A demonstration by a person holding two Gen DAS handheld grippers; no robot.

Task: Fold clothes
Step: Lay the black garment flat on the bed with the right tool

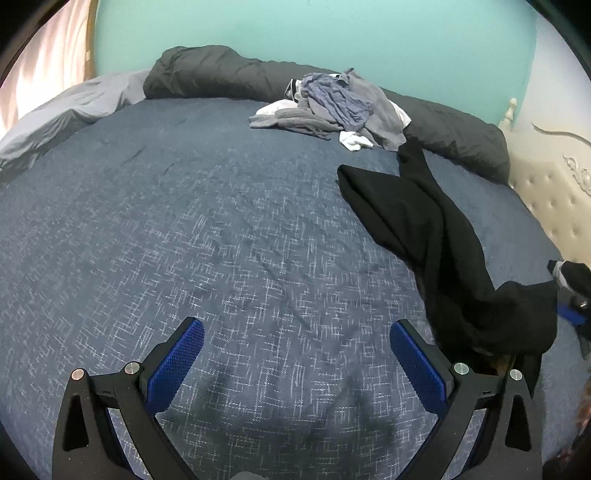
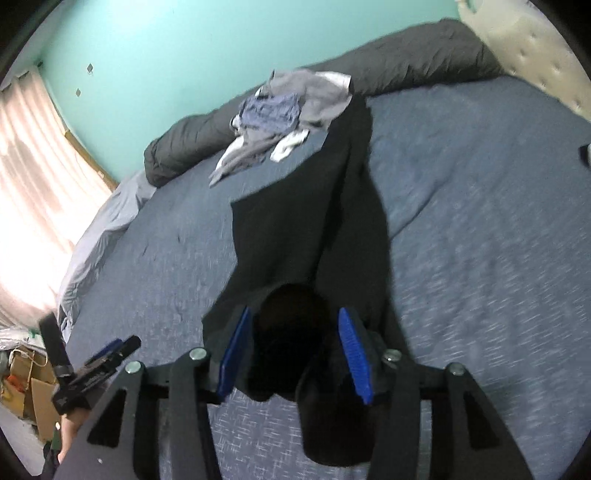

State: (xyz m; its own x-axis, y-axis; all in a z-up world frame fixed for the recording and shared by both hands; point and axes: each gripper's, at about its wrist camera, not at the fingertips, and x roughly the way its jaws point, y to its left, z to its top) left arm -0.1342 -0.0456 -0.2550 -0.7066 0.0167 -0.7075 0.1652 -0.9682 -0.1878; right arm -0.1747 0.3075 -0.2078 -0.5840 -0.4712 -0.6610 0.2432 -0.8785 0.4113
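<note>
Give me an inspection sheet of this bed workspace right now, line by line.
Surface: bed with blue speckled cover, mostly bare.
Job's things: black garment stretched long on the cover; pile of grey, blue and white clothes at the far side.
Clutter: dark duvet rolled along the far edge; boxes on the floor.
Grippers: left gripper open, over bare cover; right gripper open, garment bunched between the pads.
Cables: nothing seen.
Surroundings: teal wall, curtain, tufted headboard.
</note>
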